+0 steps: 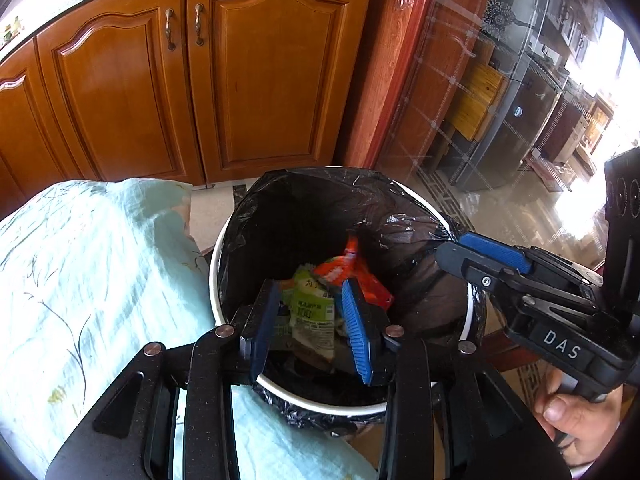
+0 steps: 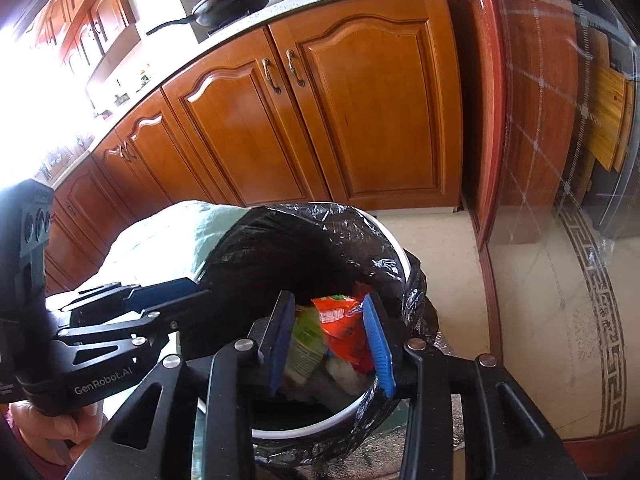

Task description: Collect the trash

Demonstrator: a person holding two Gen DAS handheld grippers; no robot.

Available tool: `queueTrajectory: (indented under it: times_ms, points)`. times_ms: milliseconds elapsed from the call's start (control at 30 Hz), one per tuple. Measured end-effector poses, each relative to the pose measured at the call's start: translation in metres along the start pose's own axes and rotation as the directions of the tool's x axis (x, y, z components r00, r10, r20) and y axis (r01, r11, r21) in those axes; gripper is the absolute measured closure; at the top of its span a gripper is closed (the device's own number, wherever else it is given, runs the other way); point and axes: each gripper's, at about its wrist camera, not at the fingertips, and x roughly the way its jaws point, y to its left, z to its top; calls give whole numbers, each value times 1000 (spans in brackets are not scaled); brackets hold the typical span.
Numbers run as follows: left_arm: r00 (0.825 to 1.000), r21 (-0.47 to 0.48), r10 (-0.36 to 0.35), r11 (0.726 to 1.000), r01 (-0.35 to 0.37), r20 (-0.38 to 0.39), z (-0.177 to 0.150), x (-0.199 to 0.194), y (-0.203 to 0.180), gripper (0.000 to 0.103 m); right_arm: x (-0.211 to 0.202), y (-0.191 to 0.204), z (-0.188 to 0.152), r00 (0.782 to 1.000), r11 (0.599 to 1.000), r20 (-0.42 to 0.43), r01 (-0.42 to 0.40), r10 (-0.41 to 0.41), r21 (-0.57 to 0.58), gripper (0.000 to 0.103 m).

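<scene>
A white bin with a black liner [image 1: 280, 216] stands on the floor; it also shows in the right wrist view [image 2: 304, 240]. Inside lie a green wrapper [image 1: 312, 312] and an orange-red wrapper [image 1: 340, 268], seen again in the right wrist view as green [image 2: 306, 340] and orange-red [image 2: 344, 320]. My left gripper [image 1: 310, 328] is open above the bin's near rim, empty. My right gripper [image 2: 332, 344] is open above the bin, empty. The right gripper [image 1: 480, 252] reaches over the bin's right rim in the left wrist view. The left gripper [image 2: 168, 292] lies at the bin's left in the right wrist view.
A pale green patterned cloth [image 1: 88, 280] covers something left of the bin. Wooden kitchen cabinets [image 1: 200, 80] stand behind. A glass door with a red wooden frame [image 1: 400, 80] is at right. A black wok [image 2: 236, 4] sits on the counter.
</scene>
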Motion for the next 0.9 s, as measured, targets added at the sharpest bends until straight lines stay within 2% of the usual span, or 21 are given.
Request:
queueTrajectory:
  times_ms: [100,167,333,533,733,900]
  points:
    - [1000,-10,3,1000,-3,5,-7,-7,4,64,-6,1,-1,1000,1000,12,-9,9,9,65]
    - [1000,-28,3,1000,-2,11,-12,-12,8,53,-10,2,-4,999,999,22,-24,23,21,64]
    - [1000,-87,-1,996,3,26,-32,-27,20,40,-22,8,-13,997,997,59,-58,55,43,49]
    - [998,-141,-13,990,22,62,-64,-51,30,37,-39,23,-34,988,992,123,-106,97,66,29]
    - [994,-189,6,982,15,112,-96,-78,43,30,-57,37,-60,979,988,172,-126,109,91,27]
    - [990,-231,19,973,13,138,-122,-96,54,29,-75,46,-80,969,983,222,-138,109,118,24]
